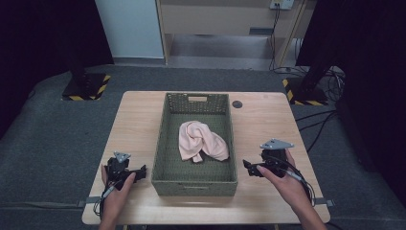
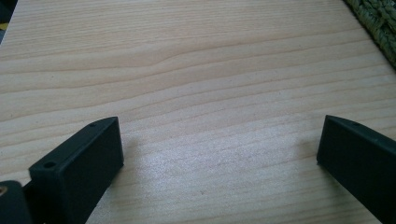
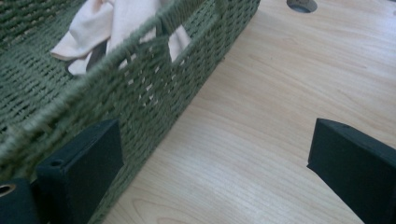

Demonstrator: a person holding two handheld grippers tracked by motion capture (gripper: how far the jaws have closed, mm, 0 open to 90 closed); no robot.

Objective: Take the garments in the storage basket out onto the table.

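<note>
Fingers (image 2: 88,161) of the left gripper (image 1: 125,171) stand wide apart with nothing between them, only bare pale wood of the table (image 1: 139,115) showing in the gap, and a corner of the green woven basket (image 1: 196,179) peeks in at the upper right of the left gripper view. Over on the other side, the right gripper (image 1: 268,165) is just as open, its two black fingers (image 3: 81,168) spread with empty table between them; in the right gripper view the nearer finger sits just beside the basket's outer wall (image 3: 154,93), though I cannot tell whether it touches. From above, both grippers rest low on the table, one on each side of the basket near its front end, each held in a hand (image 1: 115,191) coming in from the near edge, the right hand (image 1: 287,184) set a little farther from the basket than the left. Inside the basket lies a pink cloth (image 1: 201,141), crumpled and folded over itself, sitting on the basket floor toward the right wall and about midway along its length, well apart from both grippers. A small dark round spot (image 1: 237,104) marks the table beyond the basket's far right corner; in the right gripper view it looks like a hole (image 3: 301,4) in the wood
</note>
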